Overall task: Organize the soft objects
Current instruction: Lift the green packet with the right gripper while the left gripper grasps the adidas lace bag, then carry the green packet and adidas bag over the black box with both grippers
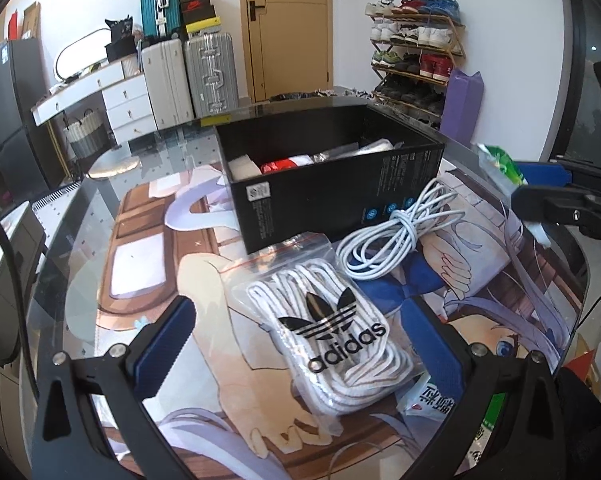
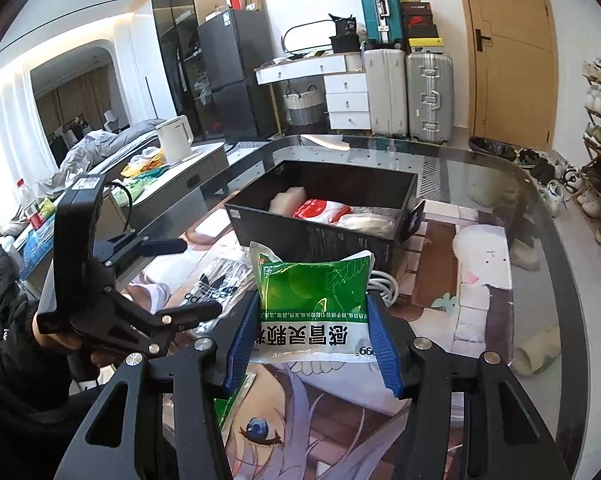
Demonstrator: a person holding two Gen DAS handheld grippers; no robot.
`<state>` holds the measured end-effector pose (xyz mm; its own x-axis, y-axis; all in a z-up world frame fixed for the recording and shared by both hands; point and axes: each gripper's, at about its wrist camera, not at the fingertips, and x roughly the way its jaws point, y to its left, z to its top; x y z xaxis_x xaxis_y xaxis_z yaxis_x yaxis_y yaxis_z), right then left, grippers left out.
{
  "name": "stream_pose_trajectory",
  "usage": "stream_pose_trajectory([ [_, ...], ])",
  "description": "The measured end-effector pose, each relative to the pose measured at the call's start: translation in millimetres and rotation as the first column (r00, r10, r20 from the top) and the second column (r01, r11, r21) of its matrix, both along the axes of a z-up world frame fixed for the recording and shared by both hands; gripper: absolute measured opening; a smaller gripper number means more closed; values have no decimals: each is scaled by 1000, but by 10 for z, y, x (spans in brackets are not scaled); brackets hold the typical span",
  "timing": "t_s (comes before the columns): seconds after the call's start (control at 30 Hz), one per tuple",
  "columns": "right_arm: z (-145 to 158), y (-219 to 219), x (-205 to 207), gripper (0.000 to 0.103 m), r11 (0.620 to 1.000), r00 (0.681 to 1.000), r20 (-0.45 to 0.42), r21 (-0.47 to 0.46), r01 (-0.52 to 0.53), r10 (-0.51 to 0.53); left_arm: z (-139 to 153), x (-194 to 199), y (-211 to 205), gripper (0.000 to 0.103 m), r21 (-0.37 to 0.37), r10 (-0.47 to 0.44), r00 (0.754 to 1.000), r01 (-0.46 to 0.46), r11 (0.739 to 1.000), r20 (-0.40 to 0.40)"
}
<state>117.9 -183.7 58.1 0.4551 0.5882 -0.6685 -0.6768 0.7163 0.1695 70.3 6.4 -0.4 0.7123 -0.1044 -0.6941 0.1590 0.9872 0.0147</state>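
Left gripper (image 1: 300,344) fingers spread wide around the adidas lace bag (image 1: 324,336) — black box (image 1: 328,184) beyond.

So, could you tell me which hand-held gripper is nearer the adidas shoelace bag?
Left. The left hand-held gripper is open astride the shoelace bag; the right hand-held gripper is off to its right, holding the green packet.

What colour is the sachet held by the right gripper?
The sachet is green above, white below with black characters; right wrist view shows it best.

Glossy plastic pouch (image 2: 312,300) — glass table (image 2: 500,168)
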Motion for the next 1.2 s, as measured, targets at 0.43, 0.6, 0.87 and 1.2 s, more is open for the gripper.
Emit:
stream_pose_trajectory([
  [0.43, 4, -16, 32, 54, 1000, 1000, 3, -6, 19, -19, -79, 62, -161, 95, 95, -5, 999, 8, 995, -35],
  [0.6, -16, 12, 14, 54, 1000, 1000, -1, -13, 9, -9, -125, 107, -145, 73, 83, -13, 998, 19, 996, -68],
  [0.87, -47, 4, 35, 54, 1000, 1000, -4, -14, 15, -15, -78, 43, -59, 44, 41, -25, 998, 27, 999, -56],
  [1.2, 11, -45, 38, 54, 1000, 1000, 18, 9, 23, -23, 128, -59, 12, 43, 19, -27, 1000, 26, 999, 6],
])
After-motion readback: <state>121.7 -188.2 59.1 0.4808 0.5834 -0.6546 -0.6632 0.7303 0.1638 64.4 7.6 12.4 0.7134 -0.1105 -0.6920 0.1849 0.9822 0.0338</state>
